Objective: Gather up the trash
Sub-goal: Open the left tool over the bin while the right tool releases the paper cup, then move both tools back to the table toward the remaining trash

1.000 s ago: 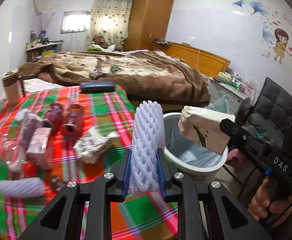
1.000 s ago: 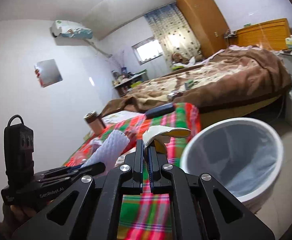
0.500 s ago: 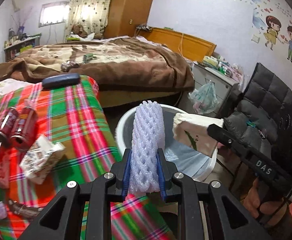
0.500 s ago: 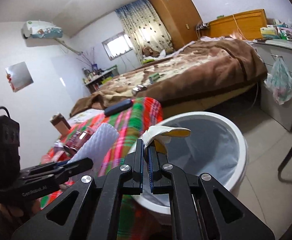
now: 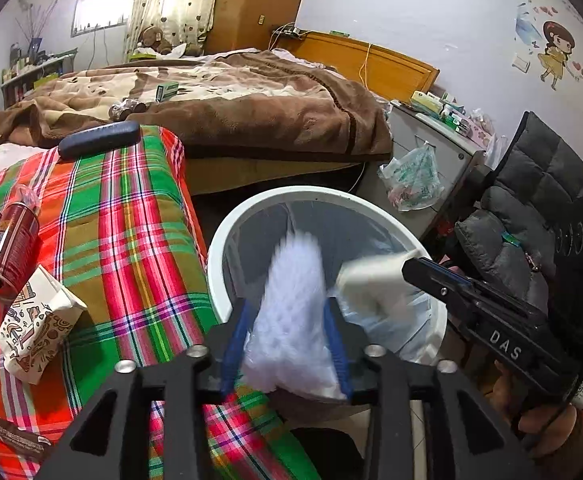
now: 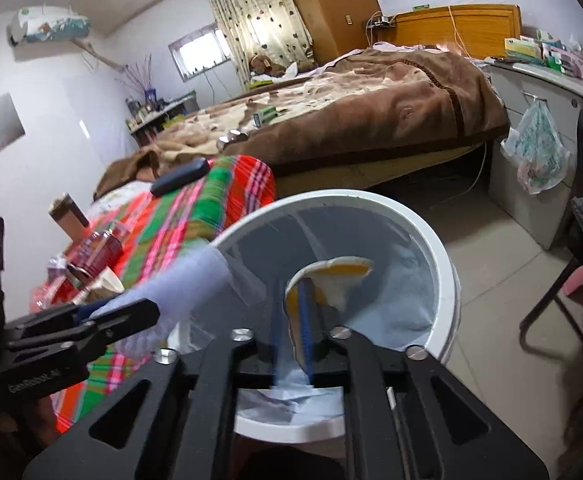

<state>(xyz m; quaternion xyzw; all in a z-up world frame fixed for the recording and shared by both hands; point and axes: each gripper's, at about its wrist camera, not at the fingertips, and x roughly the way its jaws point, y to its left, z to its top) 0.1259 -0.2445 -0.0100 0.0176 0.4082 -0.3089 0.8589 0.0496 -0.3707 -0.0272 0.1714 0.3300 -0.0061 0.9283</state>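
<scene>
**Trainee:** So where does the trash sit relative to your tongs?

**Operator:** Left gripper [image 5: 287,344]: I see the white foam fruit net [image 5: 291,316], blurred, between the blue pads; the jaws are opening and it looks loose. Right gripper [image 6: 293,338]: I see the jaws opening, and the folded paper bag [image 6: 327,280] stands between them against one pad. Both pieces hang over the white trash bin [image 5: 219,240].

**Trainee:** And the surroundings?

**Operator:** The lined bin stands on a tiled floor just beside the plaid tablecloth [image 5: 123,232]. On that cloth lie two red cans [image 5: 7,248], a printed carton [image 5: 39,324] and a dark case [image 5: 99,138]. Behind is a bed with a brown blanket [image 5: 259,100]; a black chair [image 5: 531,208] stands to the right.

**Trainee:** What differs from a second ago?

**Operator:** Both jaws were then clamped on sharp, upright items beside the table; now they have spread, over the bin's mouth.
</scene>
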